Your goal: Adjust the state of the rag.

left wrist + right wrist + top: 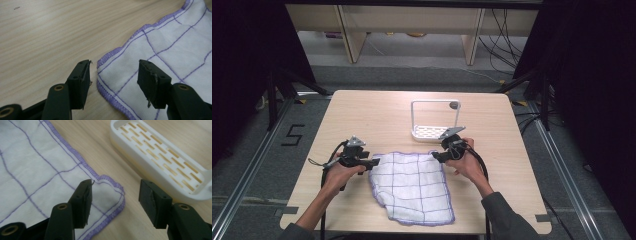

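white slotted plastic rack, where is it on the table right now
In the high view the white slotted plastic rack stands right of the table's centre, just beyond the white purple-checked cloth.

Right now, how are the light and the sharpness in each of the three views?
High view: even light on the table, dark at both sides, white cloth fairly sharp. Left gripper view: cloth corner sharp, near jaws slightly soft, no glare. Right gripper view: cloth hem sharp, white slotted tray bright and a little soft.

Even, soft overhead light on the table, dark surroundings, faint shadows, close views slightly soft.
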